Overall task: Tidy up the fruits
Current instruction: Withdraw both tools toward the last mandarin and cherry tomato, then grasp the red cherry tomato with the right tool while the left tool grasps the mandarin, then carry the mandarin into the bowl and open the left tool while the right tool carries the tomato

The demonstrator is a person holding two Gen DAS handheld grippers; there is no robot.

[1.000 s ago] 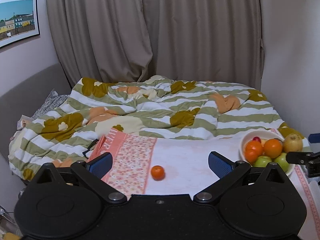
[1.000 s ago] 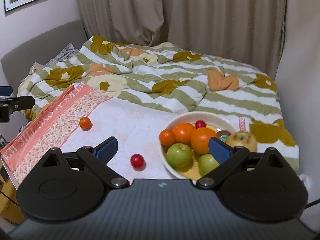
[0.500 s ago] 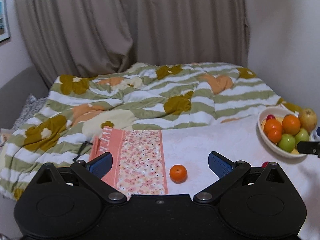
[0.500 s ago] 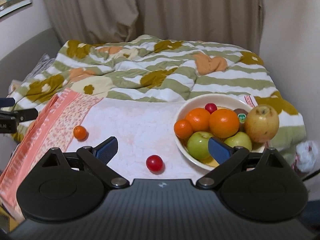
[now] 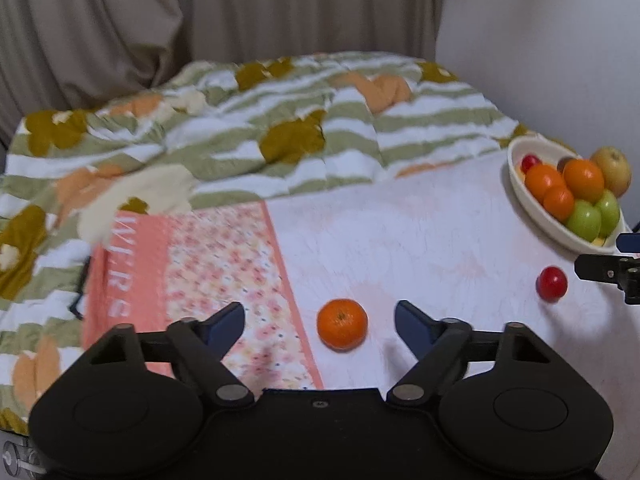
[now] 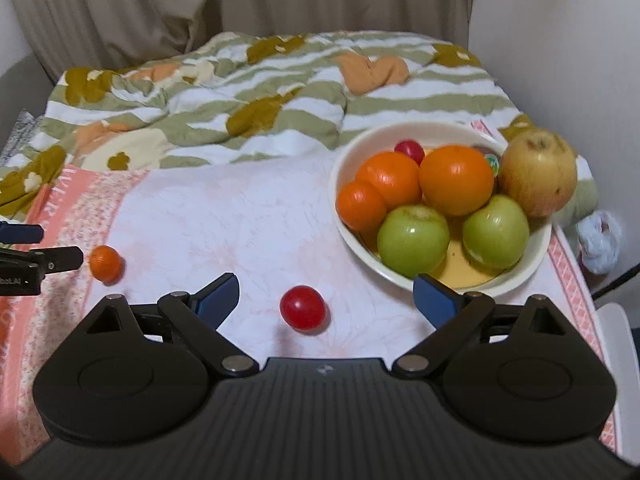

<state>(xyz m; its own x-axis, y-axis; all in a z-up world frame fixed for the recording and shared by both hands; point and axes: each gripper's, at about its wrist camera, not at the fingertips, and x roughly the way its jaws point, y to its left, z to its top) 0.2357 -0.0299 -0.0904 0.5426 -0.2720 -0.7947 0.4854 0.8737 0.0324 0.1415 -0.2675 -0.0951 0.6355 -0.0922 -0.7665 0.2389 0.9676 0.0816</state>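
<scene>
A small orange mandarin (image 5: 342,323) lies on the white cloth between the open fingers of my left gripper (image 5: 319,322); it also shows in the right wrist view (image 6: 105,263). A small red fruit (image 6: 302,307) lies on the cloth between the open fingers of my right gripper (image 6: 326,295); it also shows in the left wrist view (image 5: 551,283). A cream bowl (image 6: 516,276) at the right holds oranges, two green apples and a small red fruit. A yellow-brown apple (image 6: 538,178) sits at the bowl's right rim. Both grippers are empty.
The white cloth with a pink floral border (image 5: 224,264) covers the near part of a bed. A rumpled green-striped quilt (image 6: 256,96) lies behind it. Curtains and a white wall stand at the back and right. A crumpled white object (image 6: 600,240) lies right of the bowl.
Both grippers have moved forward and down toward the cloth. The mandarin now sits between the left fingers, and the red fruit between the right fingers. The fruits have not moved.
</scene>
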